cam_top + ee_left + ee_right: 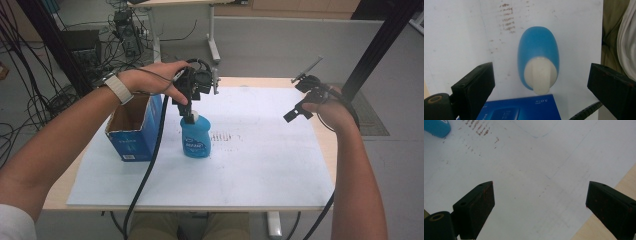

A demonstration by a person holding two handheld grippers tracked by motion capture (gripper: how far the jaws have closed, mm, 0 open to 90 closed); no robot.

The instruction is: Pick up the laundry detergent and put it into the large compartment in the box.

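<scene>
left gripper (191,116) hangs right over the blue bottle (195,137), jaws spread wide either side of its white cap (540,75), nothing gripped. the bottle stands upright on the white sheet (260,165), just beside the open blue box (135,127). right gripper (295,114) waits well apart, jaws wide and empty. looks early: the grab and any move are both left to do.

A large white sheet (260,170) covers most of the light wooden tabletop (327,145), leaving a bare strip of wood along its edges, and a patch of small brown marks (225,137) stains the sheet near its middle. Beyond the tabletop's far edge, a grey floor carries a tangle of black cables (30,100) at the left and the white leg of another table (214,47).
</scene>
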